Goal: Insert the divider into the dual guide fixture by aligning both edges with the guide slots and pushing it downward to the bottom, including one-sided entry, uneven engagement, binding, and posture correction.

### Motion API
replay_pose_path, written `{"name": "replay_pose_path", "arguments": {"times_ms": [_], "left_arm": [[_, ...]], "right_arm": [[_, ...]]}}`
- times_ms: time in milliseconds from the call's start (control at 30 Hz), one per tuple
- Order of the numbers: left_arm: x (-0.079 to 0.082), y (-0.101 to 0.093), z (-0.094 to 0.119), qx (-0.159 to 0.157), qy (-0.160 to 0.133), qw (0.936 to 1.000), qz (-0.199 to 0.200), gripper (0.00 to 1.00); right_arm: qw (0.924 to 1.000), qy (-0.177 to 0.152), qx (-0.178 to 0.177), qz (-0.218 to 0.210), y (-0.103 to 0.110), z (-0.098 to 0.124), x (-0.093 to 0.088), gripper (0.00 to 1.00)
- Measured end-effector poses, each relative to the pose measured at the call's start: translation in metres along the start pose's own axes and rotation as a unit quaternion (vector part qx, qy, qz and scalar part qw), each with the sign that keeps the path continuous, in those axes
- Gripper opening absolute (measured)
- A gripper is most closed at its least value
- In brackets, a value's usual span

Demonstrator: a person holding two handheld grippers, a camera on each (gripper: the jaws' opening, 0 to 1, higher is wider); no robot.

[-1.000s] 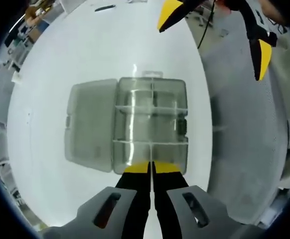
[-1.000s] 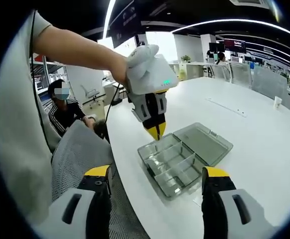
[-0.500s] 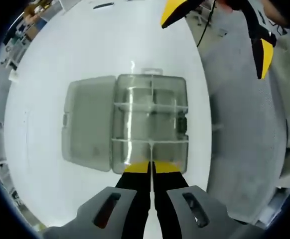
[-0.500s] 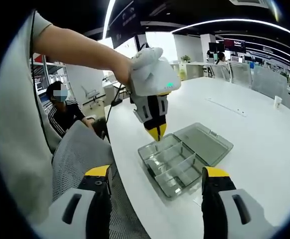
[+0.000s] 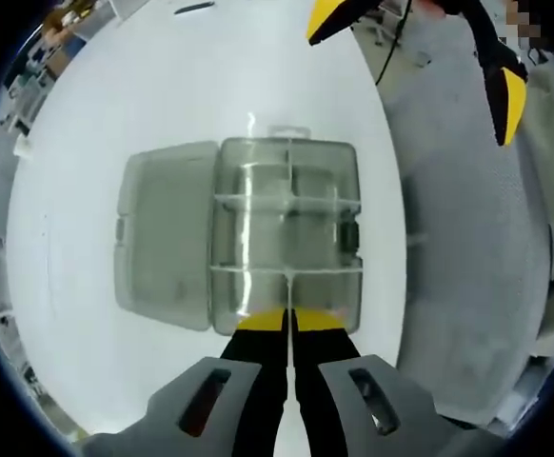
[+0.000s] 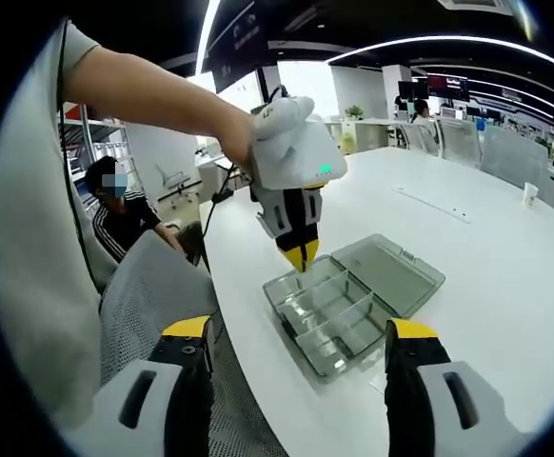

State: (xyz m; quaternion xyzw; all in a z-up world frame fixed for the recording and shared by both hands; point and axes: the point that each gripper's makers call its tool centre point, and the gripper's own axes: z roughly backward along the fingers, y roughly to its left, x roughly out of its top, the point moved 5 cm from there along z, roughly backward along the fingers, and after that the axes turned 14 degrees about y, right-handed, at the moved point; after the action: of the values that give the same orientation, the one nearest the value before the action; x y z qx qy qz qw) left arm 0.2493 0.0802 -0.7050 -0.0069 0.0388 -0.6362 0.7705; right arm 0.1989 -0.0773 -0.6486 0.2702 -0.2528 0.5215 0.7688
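Overhead, left tongs (image 6: 301,255) (closed) above box (image 6: 353,303)

White table (image 6: 505,276), grey chair (image 6: 148,286)

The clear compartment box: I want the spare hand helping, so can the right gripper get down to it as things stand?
Probably yes. The right gripper is open and raised off the white table, with bare space down to the clear compartment box. The left gripper, shut, hovers over its near end.

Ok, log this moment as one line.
left gripper shut, above clear box | right gripper open, away | lid open | white table
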Motion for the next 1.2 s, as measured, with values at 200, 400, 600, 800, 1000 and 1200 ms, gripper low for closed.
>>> {"name": "replay_pose_path", "arguments": {"times_ms": [200, 400, 600, 800, 1000, 1200], "left_arm": [[0.001, 0.0, -0.004, 0.002, 0.004, 1.0, -0.002, 0.0], [0.001, 0.001, -0.007, 0.003, 0.006, 1.0, -0.002, 0.0], [0.001, 0.001, -0.01, 0.004, 0.009, 1.0, -0.002, 0.0], [0.001, 0.0, -0.013, 0.005, 0.011, 0.9999, -0.001, 0.0], [0.001, 0.001, -0.016, 0.004, 0.012, 0.9999, 0.003, 0.0], [0.001, 0.001, -0.02, 0.003, 0.013, 0.9999, 0.007, 0.0]], "right_arm": [[1.0, 0.001, 0.0, 0.0, 0.0, 0.0, 0.0, 0.71], [1.0, 0.001, 0.0, 0.0, 0.0, 0.0, -0.001, 0.71], [1.0, 0.001, 0.0, 0.0, -0.001, 0.001, -0.001, 0.71], [1.0, 0.002, 0.0, -0.001, -0.001, 0.001, -0.002, 0.71], [1.0, 0.002, -0.001, -0.002, -0.001, 0.001, -0.002, 0.71], [1.0, 0.001, -0.001, -0.002, -0.001, 0.002, -0.002, 0.71]]}}
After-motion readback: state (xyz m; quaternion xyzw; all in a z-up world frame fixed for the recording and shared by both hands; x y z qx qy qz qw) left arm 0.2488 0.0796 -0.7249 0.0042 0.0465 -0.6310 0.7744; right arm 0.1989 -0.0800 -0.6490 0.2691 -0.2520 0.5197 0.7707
